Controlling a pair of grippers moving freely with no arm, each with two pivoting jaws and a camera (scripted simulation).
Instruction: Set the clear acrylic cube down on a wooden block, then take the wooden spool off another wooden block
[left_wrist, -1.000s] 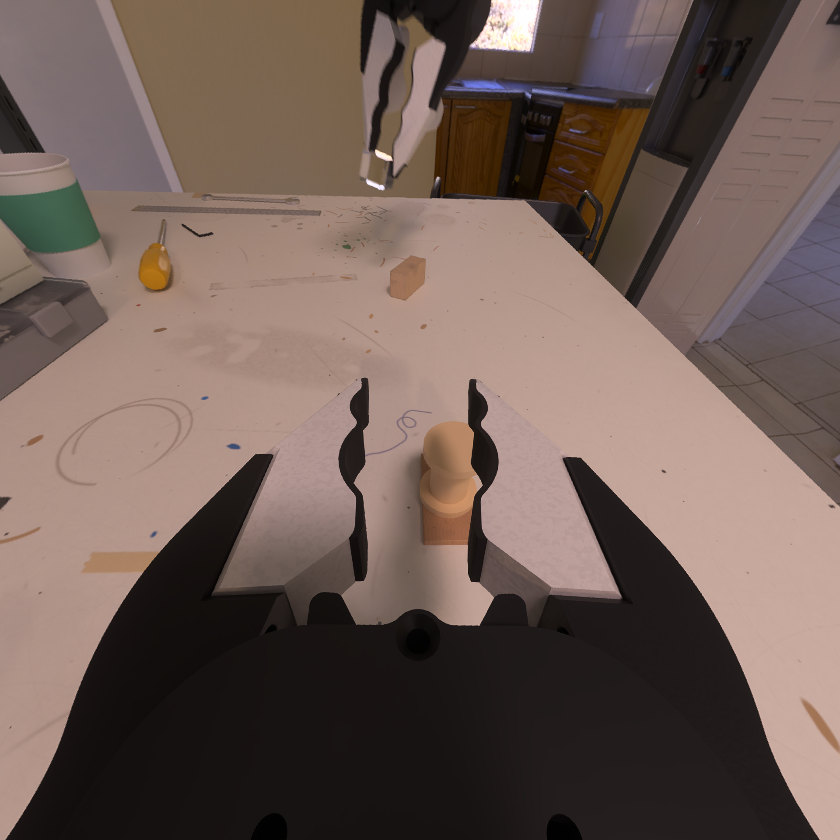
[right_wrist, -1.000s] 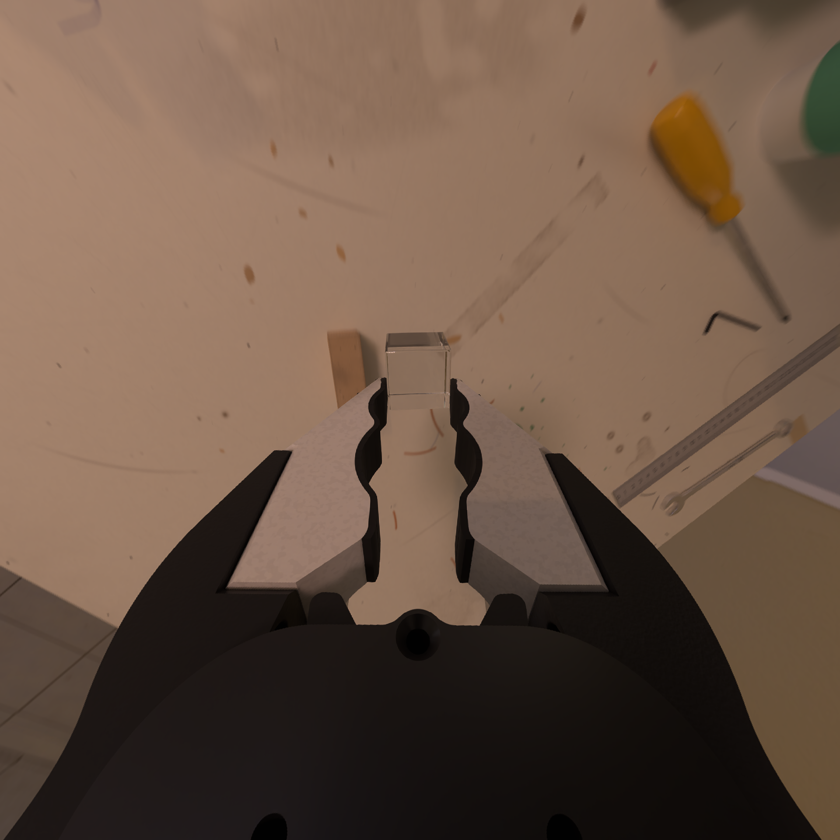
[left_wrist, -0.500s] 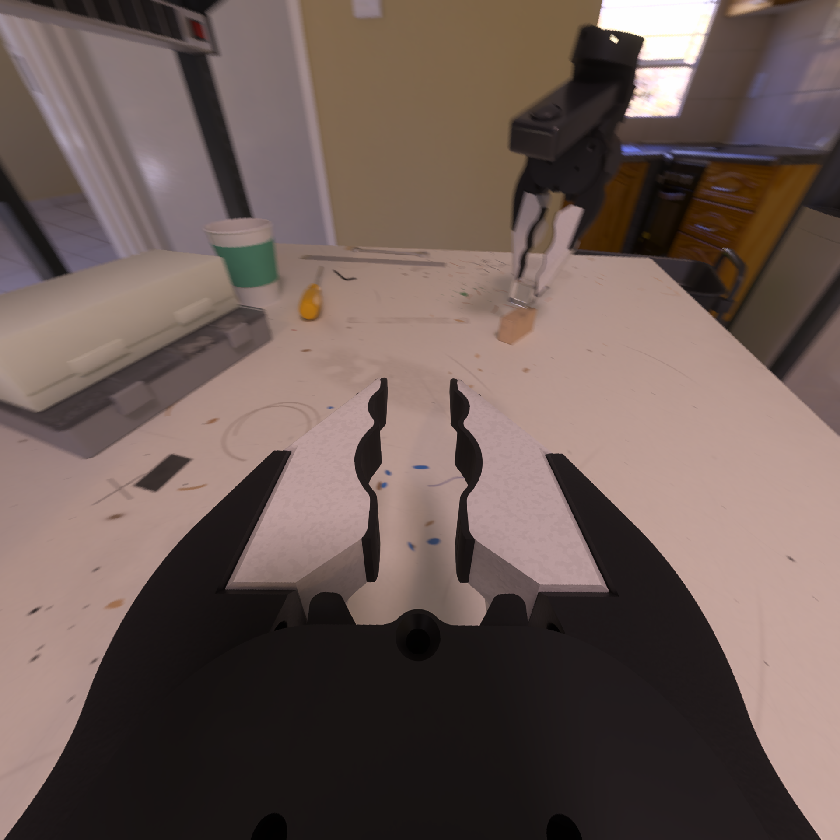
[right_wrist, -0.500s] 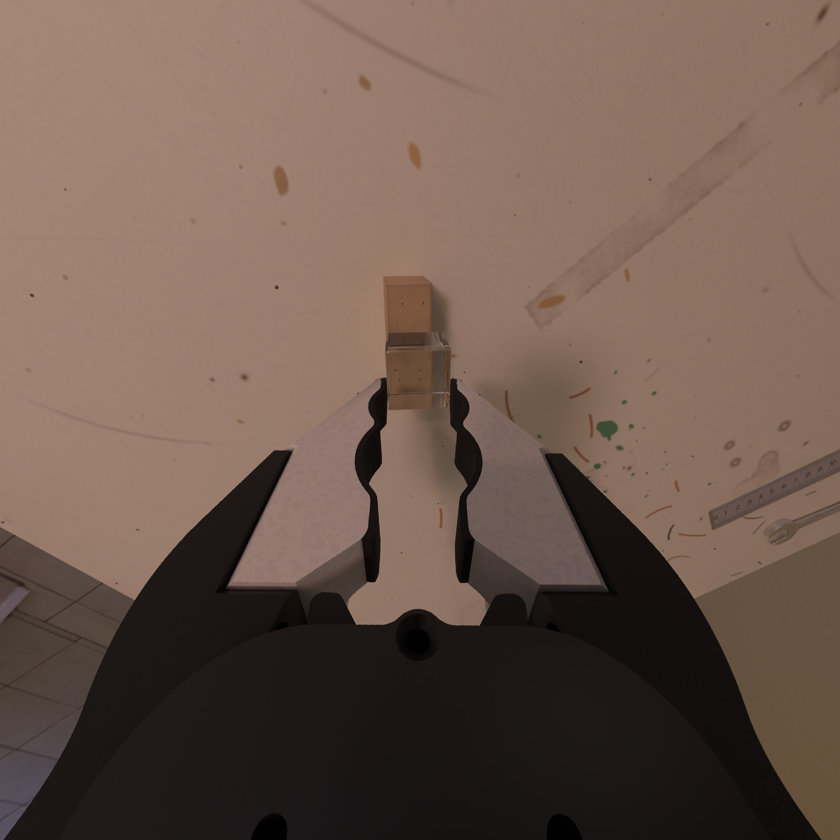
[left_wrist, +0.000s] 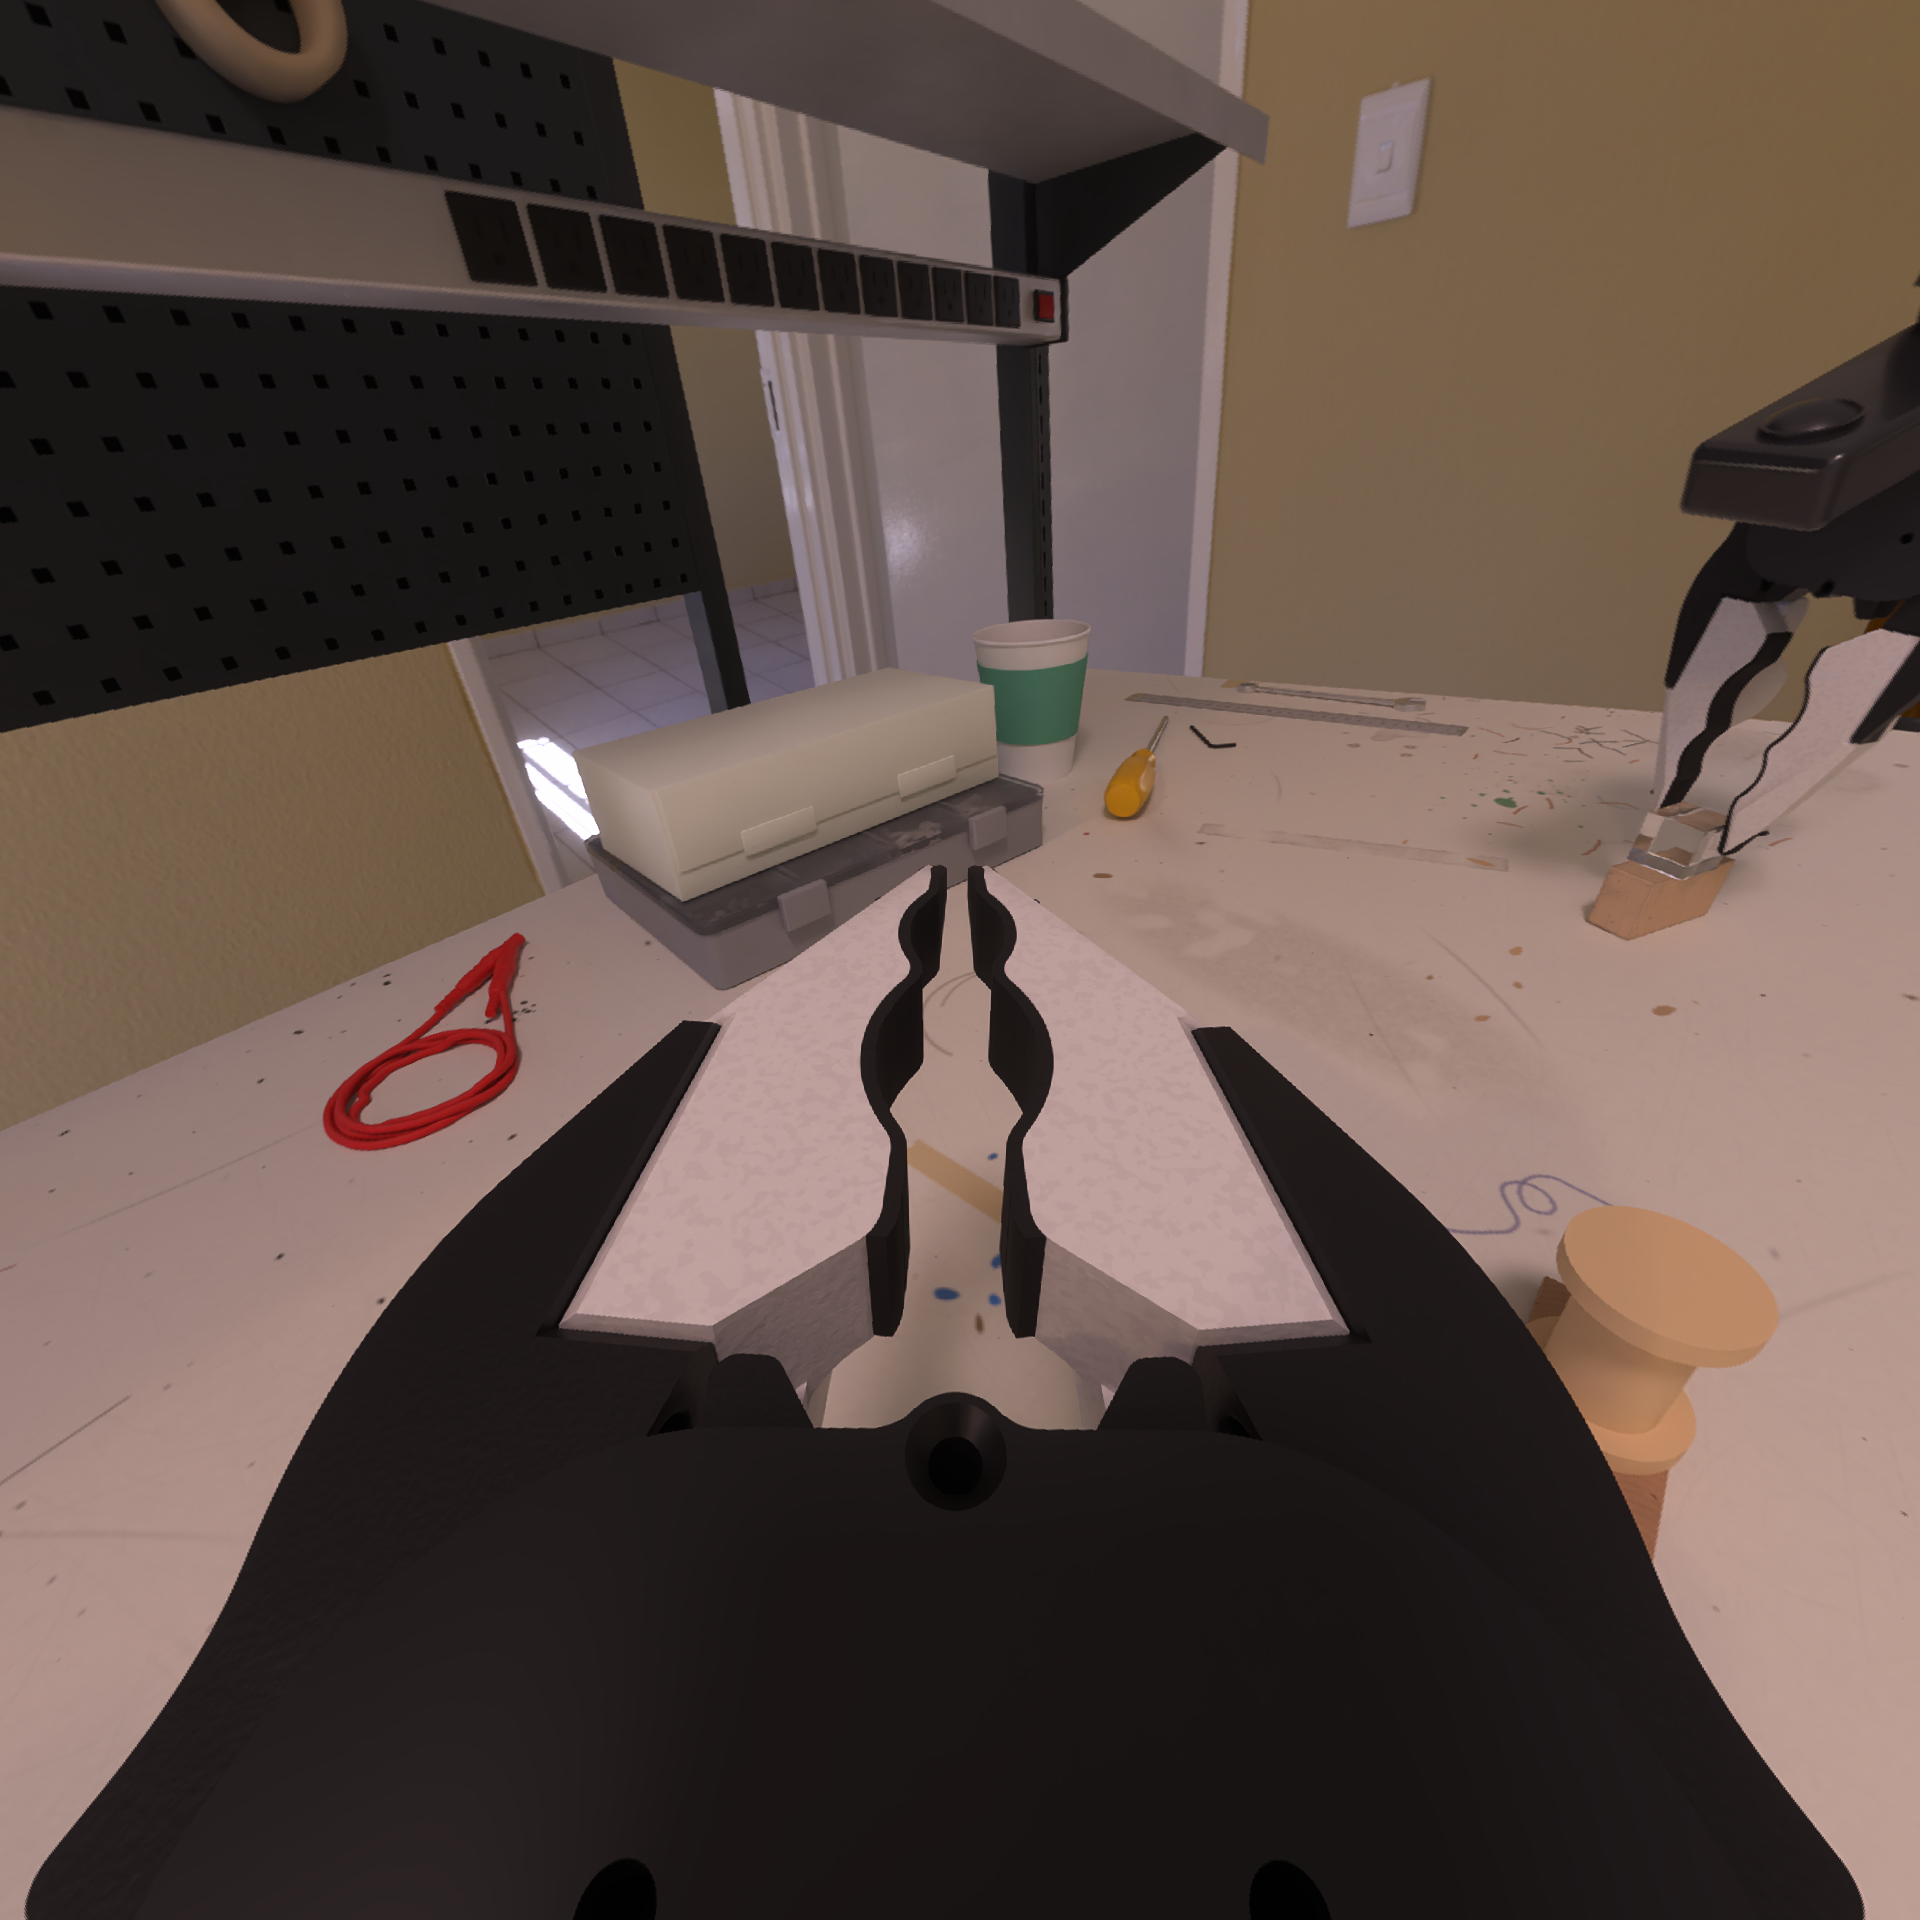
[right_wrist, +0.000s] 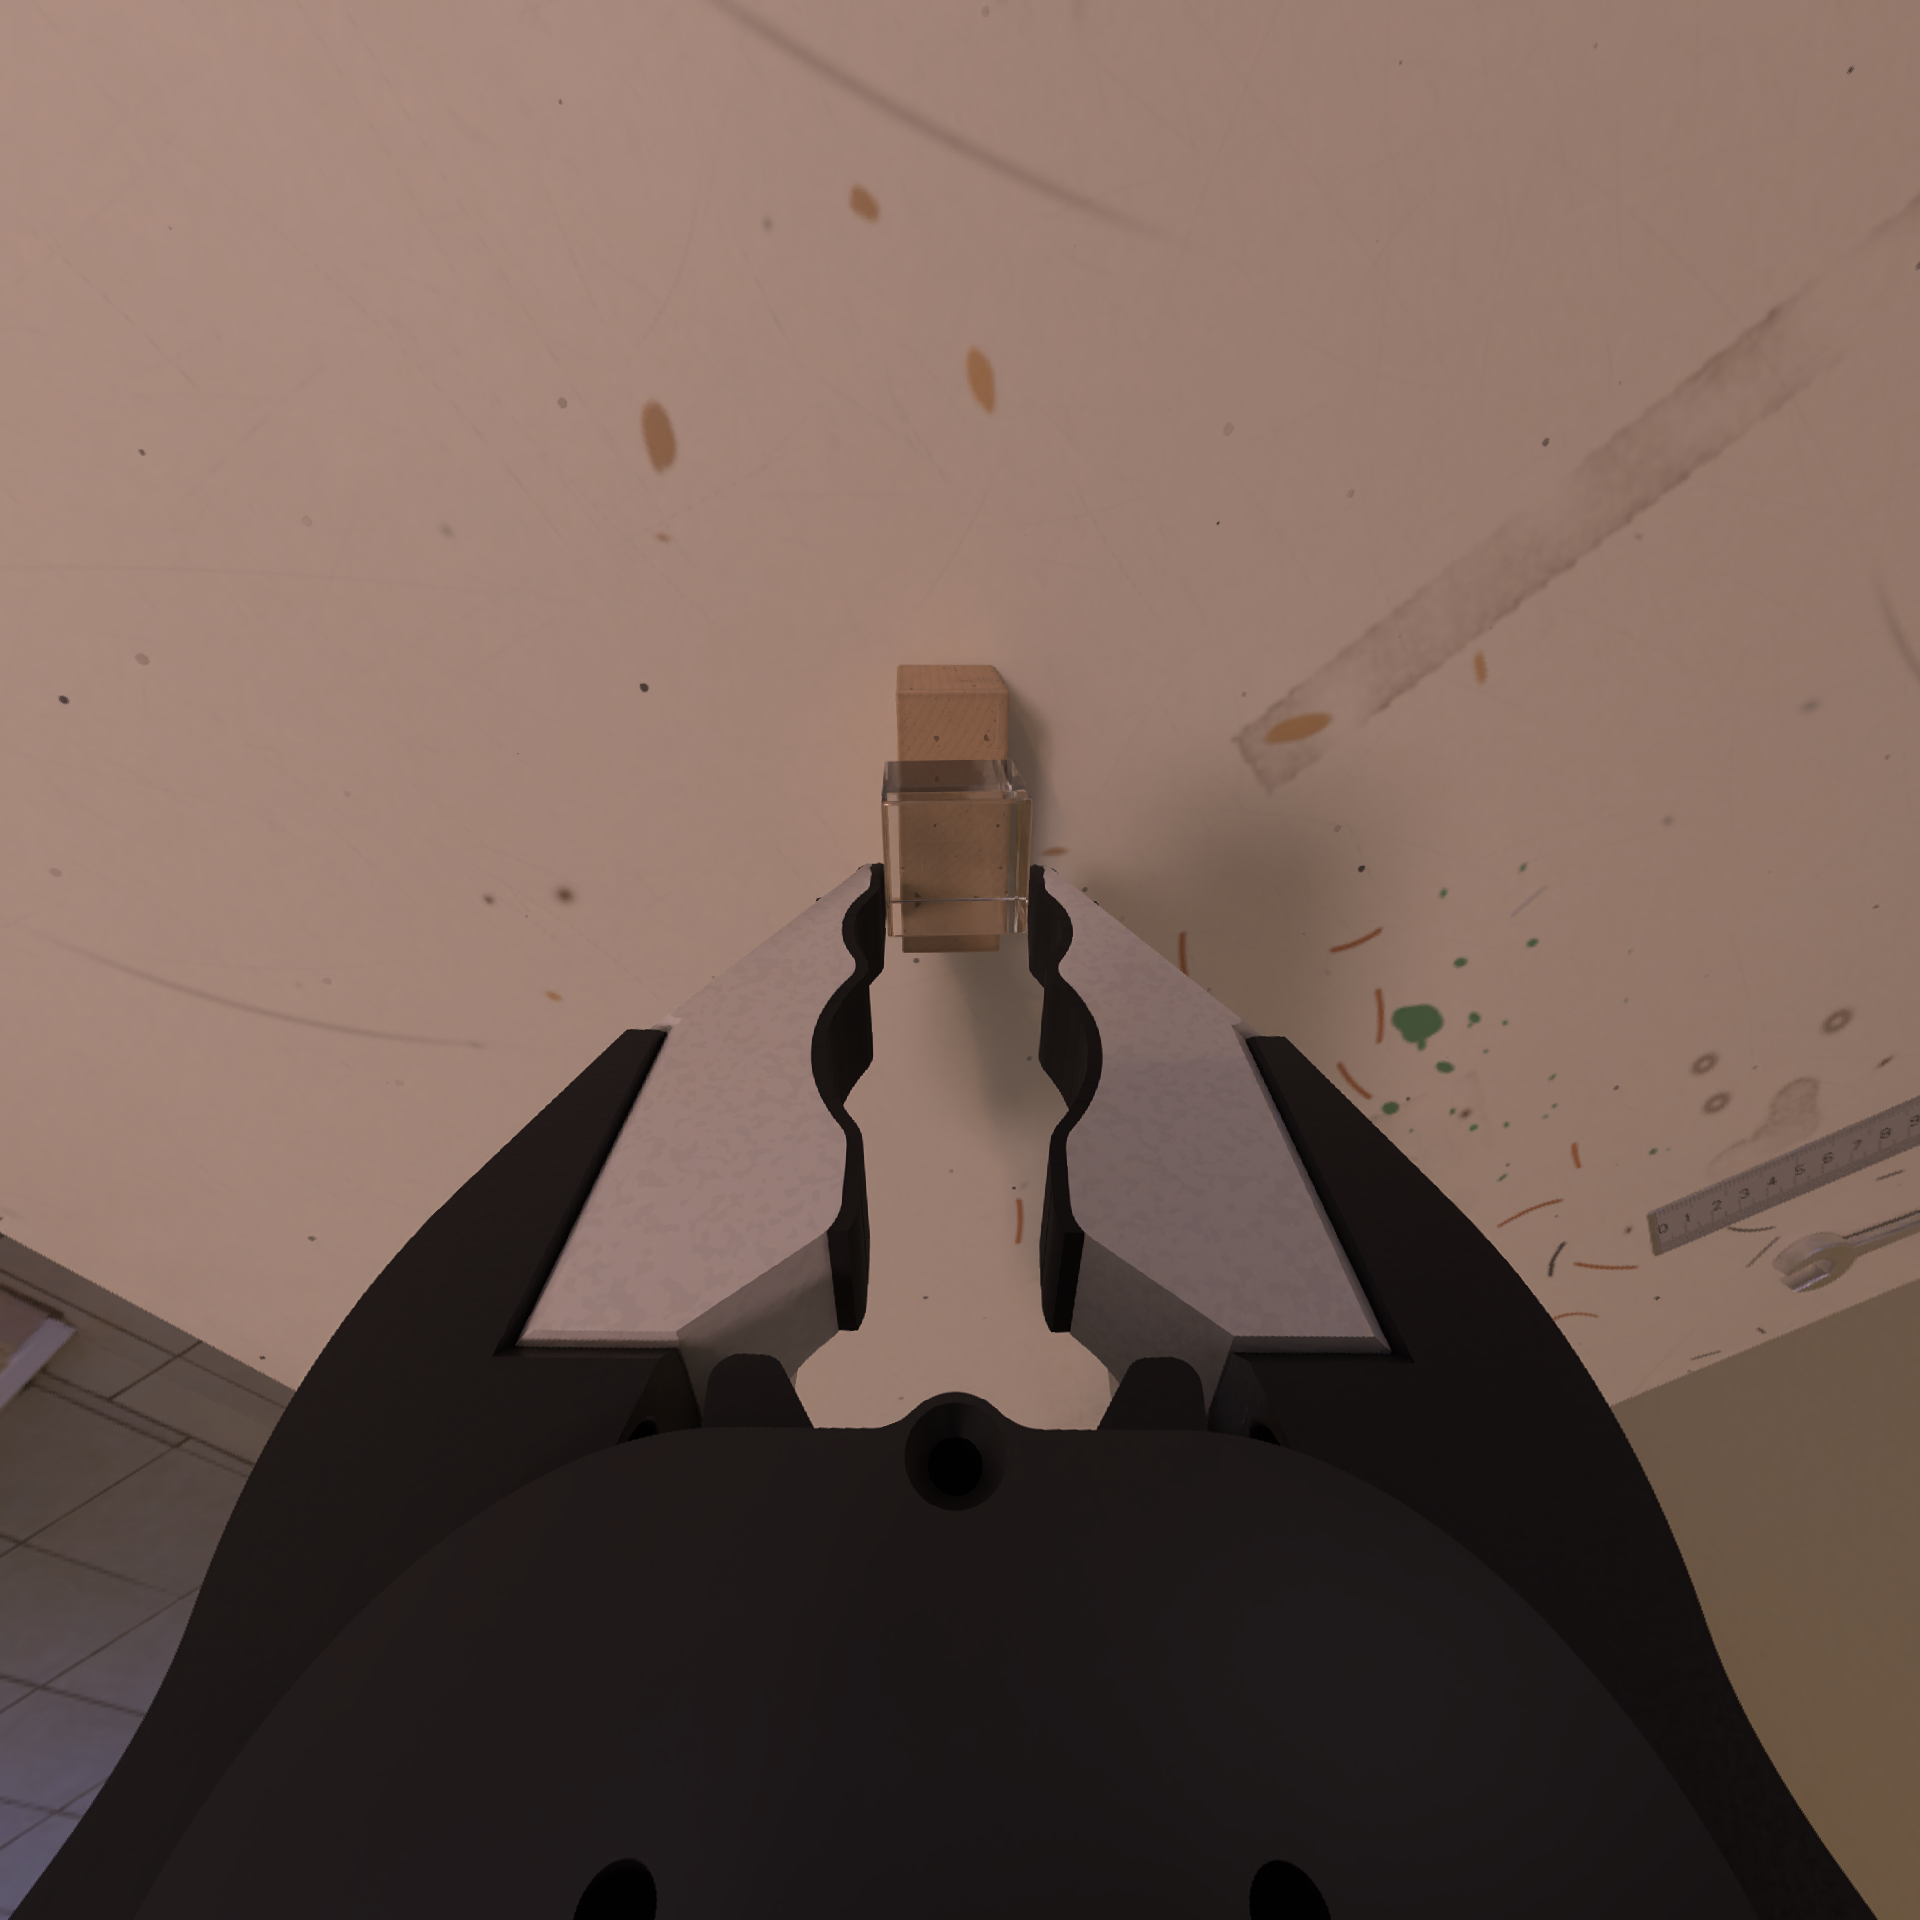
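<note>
Looking along the left tongs (left_wrist: 954, 883), their two fingers stand nearly together with only a thin slit between the tips and nothing held. They hover above a pale, paint-flecked worktop (left_wrist: 1299, 1060). Just to their right, close to the camera, a wooden spool (left_wrist: 1652, 1340) stands upright on a wooden block (left_wrist: 1647, 1507), apart from the fingers. To the left lies a coil of red cord (left_wrist: 426, 1081). Beyond the fingertips sits a grey case (left_wrist: 831, 904) with a cream box (left_wrist: 790, 774) stacked on it, then a paper cup with a green band (left_wrist: 1034, 691), a yellow-handled screwdriver (left_wrist: 1130, 777) and a steel ruler (left_wrist: 1299, 710) near the far edge.

Far right in that view, the right tongs (left_wrist: 1704, 826) point down at a second wooden block (left_wrist: 1647, 899) with the clear cube (left_wrist: 1678, 847) on top.

The right tongs' own view, looking straight down, shows the right tongs (right_wrist: 954, 899) with the clear cube (right_wrist: 954, 847) sitting on the near end of the block (right_wrist: 951, 717). The fingertips flank the cube's sides; a thin gap shows at the right one, so the grip looks released, though contact on the left is unclear
</note>
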